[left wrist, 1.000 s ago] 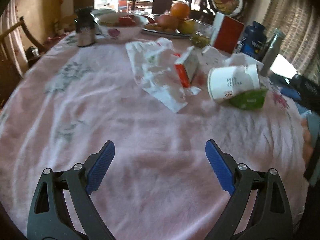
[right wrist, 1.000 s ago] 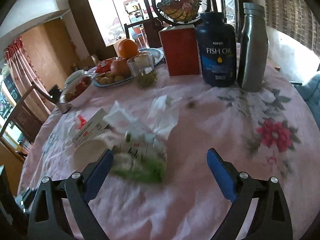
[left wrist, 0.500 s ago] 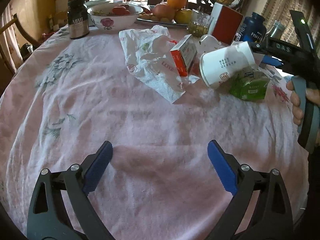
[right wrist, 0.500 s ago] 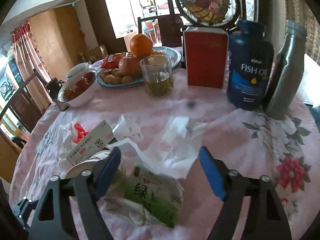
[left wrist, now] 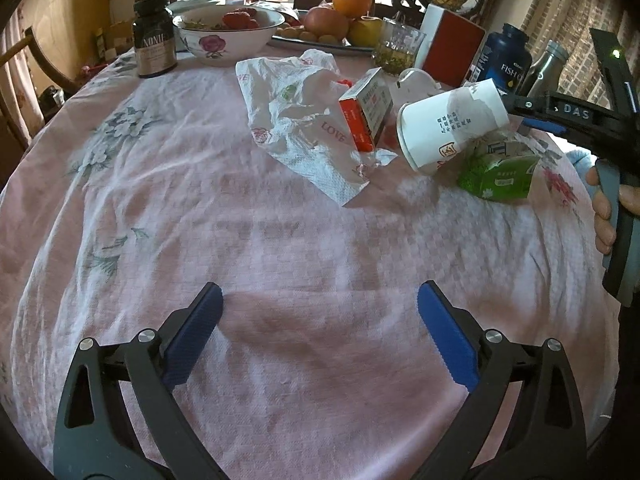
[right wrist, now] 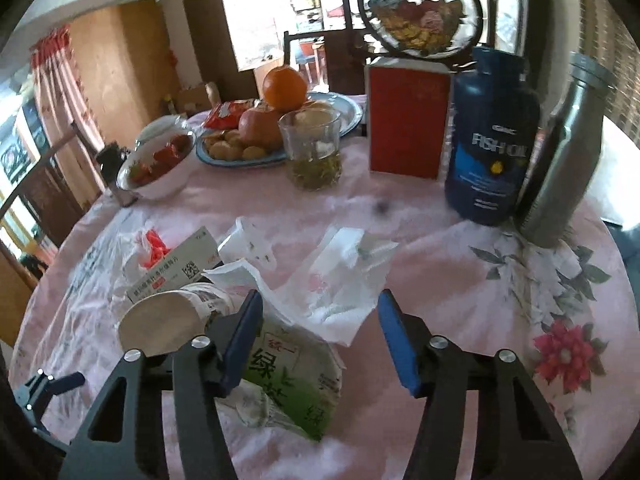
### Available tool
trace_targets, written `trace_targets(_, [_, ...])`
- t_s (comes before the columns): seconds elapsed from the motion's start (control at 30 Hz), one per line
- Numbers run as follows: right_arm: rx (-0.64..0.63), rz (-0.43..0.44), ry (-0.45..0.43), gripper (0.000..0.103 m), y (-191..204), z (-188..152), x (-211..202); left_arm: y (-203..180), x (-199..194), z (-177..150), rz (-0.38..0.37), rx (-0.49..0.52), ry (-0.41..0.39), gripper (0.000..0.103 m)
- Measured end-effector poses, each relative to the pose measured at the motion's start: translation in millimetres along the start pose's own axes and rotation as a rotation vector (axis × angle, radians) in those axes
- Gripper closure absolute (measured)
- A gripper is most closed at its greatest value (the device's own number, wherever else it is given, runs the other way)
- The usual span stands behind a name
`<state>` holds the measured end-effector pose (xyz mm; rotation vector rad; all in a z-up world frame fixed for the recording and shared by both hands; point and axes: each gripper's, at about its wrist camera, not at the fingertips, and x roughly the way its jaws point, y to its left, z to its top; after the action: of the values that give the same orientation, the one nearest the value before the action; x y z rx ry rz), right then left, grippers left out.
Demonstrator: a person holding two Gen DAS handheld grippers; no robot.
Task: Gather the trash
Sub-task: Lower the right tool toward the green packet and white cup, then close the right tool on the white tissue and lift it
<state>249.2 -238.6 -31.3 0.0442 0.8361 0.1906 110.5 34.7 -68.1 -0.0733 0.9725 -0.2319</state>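
While the left gripper [left wrist: 318,316] hangs wide open and empty above a bare stretch of pink tablecloth [left wrist: 280,240], the right gripper [right wrist: 318,322] stands about half open over the trash pile, its fingers straddling a green tea packet [right wrist: 292,372] and a crumpled napkin [right wrist: 340,280] without closing on either. Its left finger [right wrist: 242,336] lies just beside a tipped paper cup [right wrist: 168,320]; contact cannot be judged. Near the cup lie an orange-and-white carton [left wrist: 366,108] and a printed plastic bag [left wrist: 296,120].

Behind the trash stand a glass of tea [right wrist: 314,148], a red box [right wrist: 408,120], a fish-oil bottle [right wrist: 492,140] and a steel flask [right wrist: 568,160], with a fruit plate [right wrist: 344,112] and a bowl [left wrist: 228,34].

Only the left wrist view shows a dark supplement jar [left wrist: 154,36] and the hand [left wrist: 608,208] on the right gripper's handle.
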Motion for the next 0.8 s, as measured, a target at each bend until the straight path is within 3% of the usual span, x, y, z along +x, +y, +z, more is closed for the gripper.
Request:
trace_targets(0.07, [-0.025, -0.01, 0.023, 0.05, 5, 1, 10, 0, 0, 0, -0.003, -0.001, 0.0, 0.008])
trace_targets(0.1, [-0.033, -0.012, 0.037, 0.061, 8, 2, 15, 0, 0, 0, -0.005, -0.002, 0.0, 0.008])
trace_targets(0.13, [-0.034, -0.011, 0.048, 0.083, 9, 2, 20, 0, -1, 0, -0.007, -0.004, -0.001, 0.008])
trace_targets(0.17, [-0.021, 0.005, 0.059, 0.097, 8, 2, 24, 1, 0, 0, -0.007, -0.004, -0.001, 0.008])
trace_targets(0.2, [-0.001, 0.021, 0.057, 0.101, 7, 2, 25, 1, 0, 0, -0.007, -0.003, -0.001, 0.008])
trace_targets(0.33, [0.083, 0.034, -0.017, 0.101, -4, -1, 7, 1, 0, 0, -0.007, -0.004, 0.0, 0.008])
trace_targets(0.63, [0.333, 0.192, -0.248, 0.101, -40, -35, -70, 0, 0, 0, -0.006, -0.003, -0.001, 0.008])
trace_targets(0.8, [0.425, 0.223, -0.277, 0.101, -55, -54, -71, 0, 0, 0, 0.004, 0.0, 0.002, 0.008])
